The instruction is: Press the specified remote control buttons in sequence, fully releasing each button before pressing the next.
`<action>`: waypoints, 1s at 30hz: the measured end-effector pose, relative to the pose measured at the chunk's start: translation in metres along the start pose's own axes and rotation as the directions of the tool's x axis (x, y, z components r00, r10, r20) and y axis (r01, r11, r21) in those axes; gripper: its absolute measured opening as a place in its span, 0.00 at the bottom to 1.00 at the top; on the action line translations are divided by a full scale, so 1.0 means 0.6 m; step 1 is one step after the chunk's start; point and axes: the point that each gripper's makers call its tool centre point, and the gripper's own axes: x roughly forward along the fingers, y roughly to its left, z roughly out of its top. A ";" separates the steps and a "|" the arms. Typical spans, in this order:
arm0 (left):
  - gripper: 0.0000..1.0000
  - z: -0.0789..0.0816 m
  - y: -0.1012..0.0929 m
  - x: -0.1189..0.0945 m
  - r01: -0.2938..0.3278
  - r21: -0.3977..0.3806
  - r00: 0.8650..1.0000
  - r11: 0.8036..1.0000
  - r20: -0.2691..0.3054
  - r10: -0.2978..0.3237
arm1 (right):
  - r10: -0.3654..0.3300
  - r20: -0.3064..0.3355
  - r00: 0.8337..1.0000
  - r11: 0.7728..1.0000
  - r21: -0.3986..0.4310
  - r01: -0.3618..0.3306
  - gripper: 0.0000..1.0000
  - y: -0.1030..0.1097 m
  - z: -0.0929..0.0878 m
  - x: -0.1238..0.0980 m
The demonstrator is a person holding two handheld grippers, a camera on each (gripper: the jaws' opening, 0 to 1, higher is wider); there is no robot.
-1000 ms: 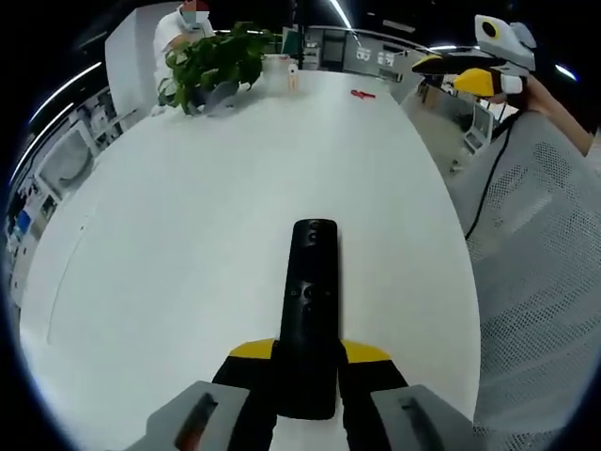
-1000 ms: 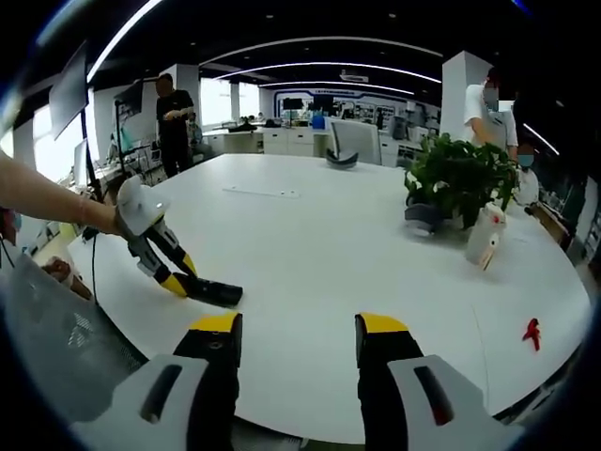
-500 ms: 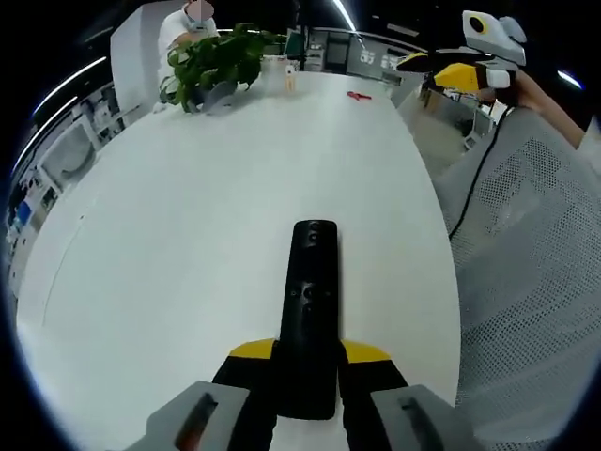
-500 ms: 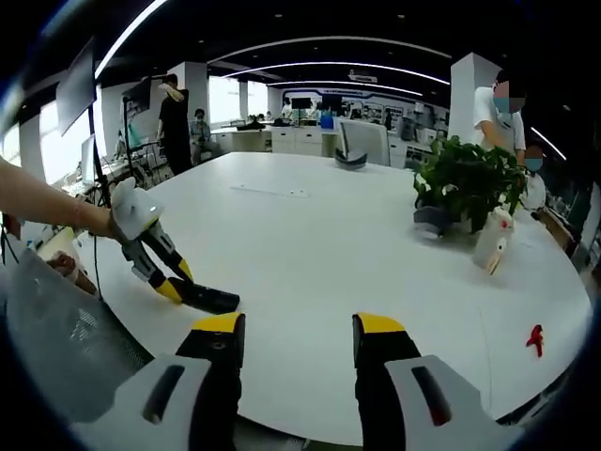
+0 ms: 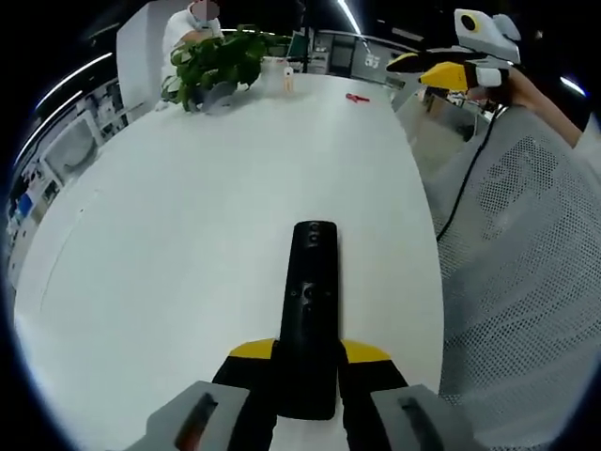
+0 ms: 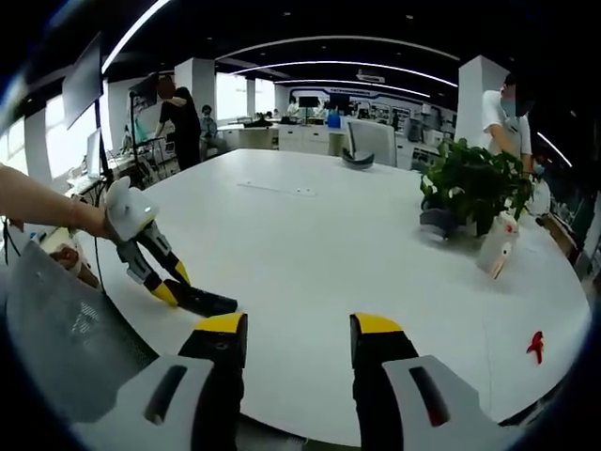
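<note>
One potted plant [image 6: 477, 183] beyond remote [image 5: 309, 310]

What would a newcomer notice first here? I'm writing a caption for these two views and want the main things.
First, the black remote control, clamped between the left tool's yellow-tipped jaws and lying lengthwise on the big white table. Next, the right tool, open and holding nothing, up off the table's near edge. At the far end stand a leafy potted plant, a small white bottle and a little red object.

remote control [image 5: 308, 310] | black, slim | flat on white table [image 5: 188, 216]
</note>
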 end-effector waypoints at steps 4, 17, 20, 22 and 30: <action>0.25 -0.001 -0.009 0.000 0.000 0.000 1.000 1.000 -0.001 0.000 | 0.007 -0.006 1.000 1.000 -0.010 -0.007 0.44 0.002 -0.001 0.001; 0.25 -0.007 -0.036 -0.003 0.006 -0.004 1.000 1.000 0.004 -0.006 | 0.015 -0.007 1.000 1.000 -0.022 -0.015 0.42 0.004 -0.001 0.002; 0.25 -0.009 -0.041 -0.004 0.010 -0.007 1.000 1.000 0.005 -0.010 | 0.014 -0.010 1.000 1.000 -0.027 -0.014 0.42 0.005 -0.001 0.002; 0.25 -0.010 -0.044 -0.005 0.013 -0.005 1.000 1.000 0.003 -0.012 | 0.014 -0.011 1.000 1.000 -0.028 -0.014 0.42 0.005 -0.001 0.002; 0.25 -0.019 -0.054 -0.009 0.027 0.014 1.000 1.000 -0.012 -0.027 | 0.014 -0.019 1.000 0.999 -0.033 -0.015 0.41 0.007 -0.003 0.003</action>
